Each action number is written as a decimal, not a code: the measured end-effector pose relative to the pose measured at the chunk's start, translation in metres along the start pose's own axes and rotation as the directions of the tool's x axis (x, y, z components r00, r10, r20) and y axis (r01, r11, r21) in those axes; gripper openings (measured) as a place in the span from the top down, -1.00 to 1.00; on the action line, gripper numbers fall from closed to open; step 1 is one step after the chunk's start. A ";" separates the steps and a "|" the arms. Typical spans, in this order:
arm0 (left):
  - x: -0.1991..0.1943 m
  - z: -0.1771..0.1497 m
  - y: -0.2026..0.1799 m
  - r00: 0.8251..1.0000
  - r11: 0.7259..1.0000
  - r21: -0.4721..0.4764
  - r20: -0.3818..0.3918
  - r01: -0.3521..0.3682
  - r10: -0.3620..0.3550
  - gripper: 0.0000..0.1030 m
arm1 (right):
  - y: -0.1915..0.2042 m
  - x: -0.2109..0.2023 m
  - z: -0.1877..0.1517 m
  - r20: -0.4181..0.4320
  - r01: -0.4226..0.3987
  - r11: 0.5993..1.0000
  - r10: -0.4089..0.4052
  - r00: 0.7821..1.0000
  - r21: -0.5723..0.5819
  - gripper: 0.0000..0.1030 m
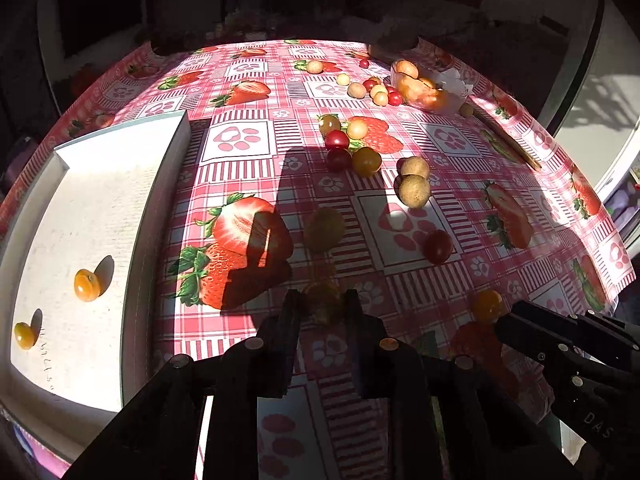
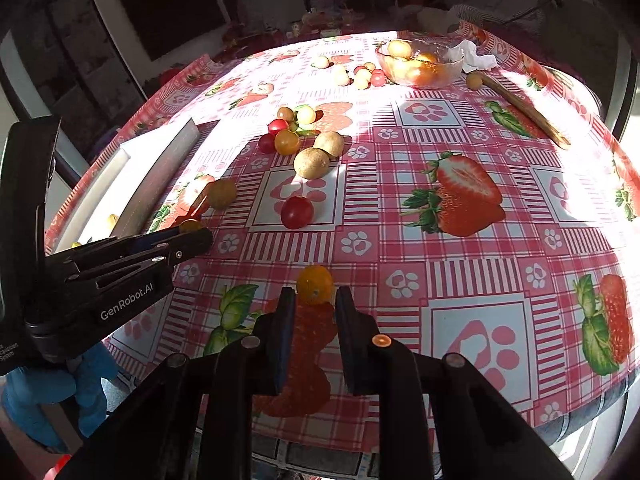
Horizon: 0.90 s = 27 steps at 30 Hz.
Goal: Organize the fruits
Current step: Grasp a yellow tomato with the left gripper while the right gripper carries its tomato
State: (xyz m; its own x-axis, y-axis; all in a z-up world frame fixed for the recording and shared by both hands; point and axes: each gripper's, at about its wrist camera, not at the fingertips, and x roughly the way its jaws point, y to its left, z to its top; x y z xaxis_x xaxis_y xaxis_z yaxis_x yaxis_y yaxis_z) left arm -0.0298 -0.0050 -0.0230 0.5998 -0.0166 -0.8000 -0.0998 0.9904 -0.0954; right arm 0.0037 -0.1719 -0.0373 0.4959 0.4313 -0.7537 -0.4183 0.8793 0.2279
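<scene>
My left gripper point(image 1: 322, 306) has its jaws set around a small yellow tomato point(image 1: 323, 300) in shadow on the cloth; whether the pads press it I cannot tell. In the right wrist view that gripper point(image 2: 196, 232) shows the same yellow tomato point(image 2: 190, 225) at its tips. My right gripper point(image 2: 315, 300) is open, its fingers either side of an orange tomato point(image 2: 315, 283) on the cloth. A white tray point(image 1: 132, 240) at the left holds two yellow tomatoes point(image 1: 87, 285). Red and yellow tomatoes point(image 1: 338, 140) and brown longans point(image 1: 415, 190) lie scattered mid-table.
A glass bowl point(image 2: 448, 76) with fruit stands at the far right, crumpled white tissue point(image 2: 476, 58) beside it. A wooden stick point(image 2: 528, 112) lies along the right edge. A red tomato point(image 2: 297, 212) and a brown longan point(image 2: 221, 194) lie between the grippers and the cluster.
</scene>
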 end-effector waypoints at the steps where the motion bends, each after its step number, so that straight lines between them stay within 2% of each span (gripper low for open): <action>1: -0.003 -0.001 0.003 1.000 1.000 -0.002 0.005 -0.001 0.001 0.55 | -0.002 -0.001 0.000 0.000 -0.002 1.000 0.002 1.000 0.009 0.56; 8: -0.021 -0.005 0.023 0.999 0.999 -0.029 0.030 -0.016 0.017 0.55 | -0.011 0.006 0.001 -0.024 -0.008 0.999 0.009 1.000 0.043 0.55; 12: -0.030 -0.009 0.031 0.999 0.999 -0.043 0.045 -0.019 0.021 0.55 | -0.007 0.015 0.006 -0.012 0.041 0.999 -0.041 0.999 0.016 0.34; 17: -0.041 -0.013 0.042 0.998 0.998 -0.053 0.063 -0.027 0.030 0.55 | -0.002 0.022 0.015 -0.016 0.081 0.997 -0.081 0.997 -0.005 0.36; 18: -0.042 -0.014 0.045 0.997 0.998 -0.054 0.066 -0.029 0.032 0.55 | 0.000 0.022 0.016 -0.018 0.088 0.996 -0.088 0.996 -0.012 0.54; 19: -0.044 -0.014 0.048 0.997 0.998 -0.055 0.068 -0.033 0.037 0.55 | 0.001 0.023 0.015 -0.020 0.091 0.996 -0.091 0.996 -0.017 0.56; 23: -0.053 -0.018 0.066 0.995 0.996 -0.071 0.080 -0.057 0.062 0.55 | 0.006 0.020 0.018 -0.039 0.051 0.999 -0.051 0.998 -0.008 0.56; 27: -0.062 -0.024 0.089 0.992 0.991 -0.103 0.087 -0.086 0.096 0.55 | 0.027 0.014 0.026 -0.037 -0.004 0.999 0.003 0.999 -0.033 0.56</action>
State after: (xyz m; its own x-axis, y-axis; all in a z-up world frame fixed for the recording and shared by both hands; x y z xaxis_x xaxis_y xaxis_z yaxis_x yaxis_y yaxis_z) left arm -0.0952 0.0813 0.0040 0.6541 0.0900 -0.7510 -0.2324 0.9688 -0.0862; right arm 0.0187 -0.1369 -0.0253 0.4658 0.4258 -0.7757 -0.4451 0.8704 0.2105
